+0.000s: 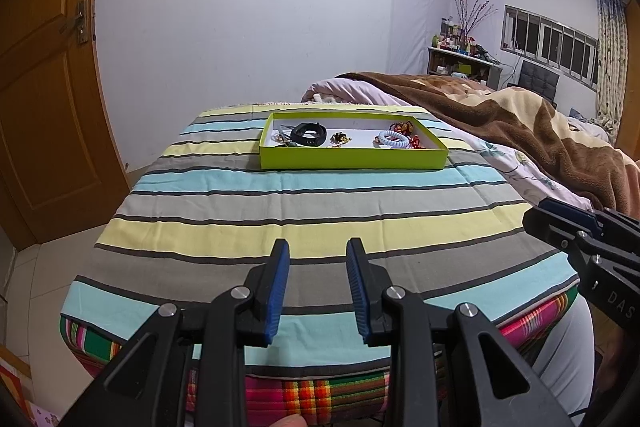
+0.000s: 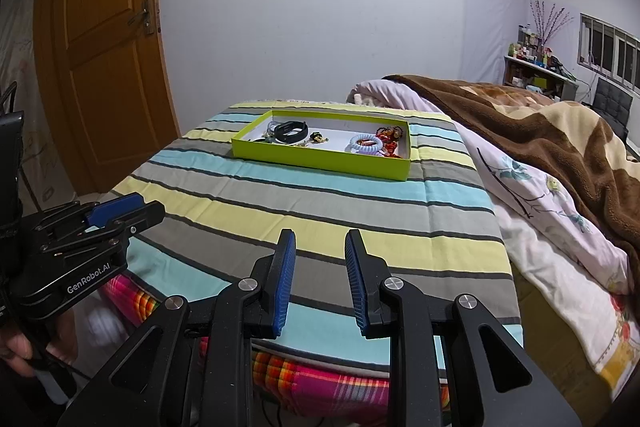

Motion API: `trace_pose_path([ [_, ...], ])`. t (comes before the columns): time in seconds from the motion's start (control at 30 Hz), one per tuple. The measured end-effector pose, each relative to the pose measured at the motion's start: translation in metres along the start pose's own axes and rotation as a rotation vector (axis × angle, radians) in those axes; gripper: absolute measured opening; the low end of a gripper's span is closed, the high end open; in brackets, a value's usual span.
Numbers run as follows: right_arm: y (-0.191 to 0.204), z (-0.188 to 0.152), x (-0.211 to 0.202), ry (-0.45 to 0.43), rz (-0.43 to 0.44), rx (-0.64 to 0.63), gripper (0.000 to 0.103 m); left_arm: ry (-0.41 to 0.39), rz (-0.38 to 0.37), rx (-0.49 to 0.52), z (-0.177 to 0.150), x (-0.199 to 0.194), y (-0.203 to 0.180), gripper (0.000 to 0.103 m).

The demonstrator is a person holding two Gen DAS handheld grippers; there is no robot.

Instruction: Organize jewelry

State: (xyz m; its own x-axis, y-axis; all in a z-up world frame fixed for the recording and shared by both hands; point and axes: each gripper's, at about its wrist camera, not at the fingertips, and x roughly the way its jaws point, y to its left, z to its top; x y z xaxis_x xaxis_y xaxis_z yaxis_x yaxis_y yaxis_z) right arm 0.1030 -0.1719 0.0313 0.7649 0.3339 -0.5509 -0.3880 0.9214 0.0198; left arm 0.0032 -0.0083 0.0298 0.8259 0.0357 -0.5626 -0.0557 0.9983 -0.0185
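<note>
Both tongs idle at near edge of striped cloth; jewelry box far ahead.

Left gripper (image 1: 318,247) released, blue pads parted, nothing between them; right gripper (image 2: 320,237) likewise released and empty; the two hang side by side, apart. Green box (image 1: 352,157) sits on the striped cloth (image 1: 312,199) at 12 o'clock from the left tongs, near 12 from the right, well apart from both; inside, black band (image 1: 307,134) toward 9, gold trinket (image 1: 340,138) mid, pale blue ring (image 1: 394,139) and red beads (image 1: 402,127) toward 3.
</note>
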Motion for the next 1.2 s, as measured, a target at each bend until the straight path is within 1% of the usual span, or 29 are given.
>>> trace_pose_path([
  [0.87, -0.0014, 0.0, 0.0016, 0.006, -0.003, 0.0, 0.026, -0.009, 0.011, 0.035, -0.0006, 0.0021, -0.0051, 0.031],
  [1.2, -0.0051, -0.0019, 0.0032, 0.011, -0.005, 0.003, 0.026, -0.001, 0.008, 0.025, -0.0023, 0.0046, -0.0045, 0.031],
])
